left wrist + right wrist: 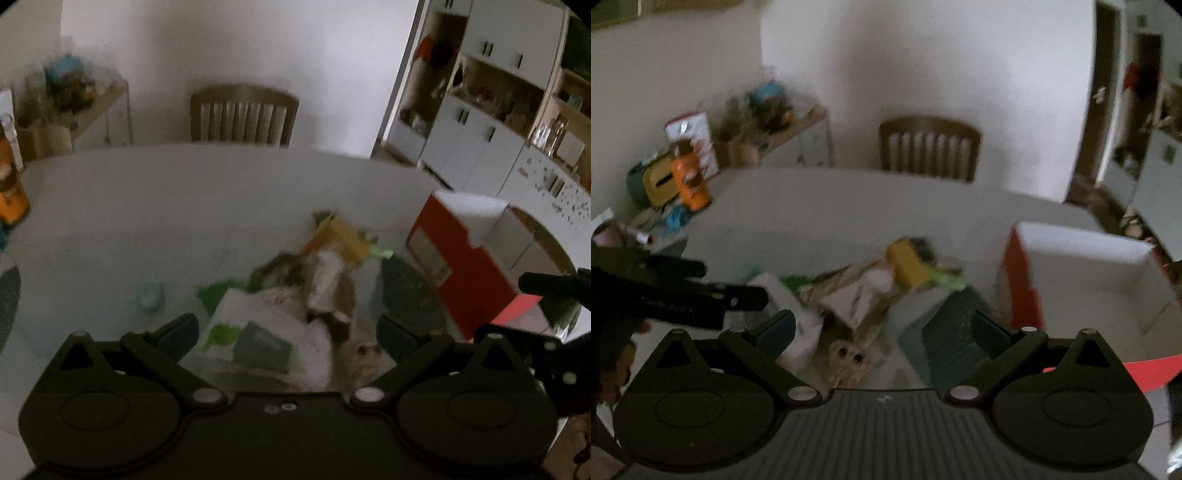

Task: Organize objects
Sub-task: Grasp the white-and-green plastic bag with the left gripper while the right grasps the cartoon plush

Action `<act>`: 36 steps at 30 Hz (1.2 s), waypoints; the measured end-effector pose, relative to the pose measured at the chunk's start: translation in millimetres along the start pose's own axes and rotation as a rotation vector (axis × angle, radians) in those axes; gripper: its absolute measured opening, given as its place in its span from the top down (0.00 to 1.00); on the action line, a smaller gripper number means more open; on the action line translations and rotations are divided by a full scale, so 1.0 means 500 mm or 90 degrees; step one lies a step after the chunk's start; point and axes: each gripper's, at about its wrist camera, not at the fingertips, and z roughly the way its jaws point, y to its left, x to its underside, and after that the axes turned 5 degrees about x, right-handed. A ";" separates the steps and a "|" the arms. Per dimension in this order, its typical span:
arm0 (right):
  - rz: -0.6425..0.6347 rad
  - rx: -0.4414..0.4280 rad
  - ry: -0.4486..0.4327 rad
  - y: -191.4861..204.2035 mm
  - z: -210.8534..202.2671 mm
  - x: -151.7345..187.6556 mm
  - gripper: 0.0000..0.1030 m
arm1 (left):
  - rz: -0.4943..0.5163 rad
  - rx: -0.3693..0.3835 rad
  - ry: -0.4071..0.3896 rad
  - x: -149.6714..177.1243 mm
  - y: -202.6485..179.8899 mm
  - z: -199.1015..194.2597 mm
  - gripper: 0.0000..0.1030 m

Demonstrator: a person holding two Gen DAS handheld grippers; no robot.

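The left gripper (288,328) has its jaws spread wide and holds nothing; both fingers hang above the heap of clutter (295,295) without touching it. The right gripper (884,328) likewise stands wide open and empty, its fingers on either side of the same heap (864,295); whether the left finger brushes the white packet (798,317) is too blurred to tell.

The heap lies on the white surface (147,206), just left of the red-and-white box (465,266). In the right wrist view the box (1082,273) is open-topped with a white inside, and it stands at the surface's right edge. Left of the heap and behind it, toward the wooden chair (243,118), the surface is bare. An orange bottle (690,177) stands far from the box at the left edge, with other small items around it.

Within the heap, a yellow carton (347,236) lies at the far side, a brown cardboard piece (328,288) in the middle, a white-and-green packet (243,321) between the left gripper's jaws, and a dark green pad (956,332) next to the box, between the right gripper's jaws. All is motion-blurred.
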 end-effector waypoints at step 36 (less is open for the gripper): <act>-0.047 -0.046 0.204 0.069 0.292 0.066 0.42 | -0.063 0.084 0.142 0.011 0.112 0.118 0.45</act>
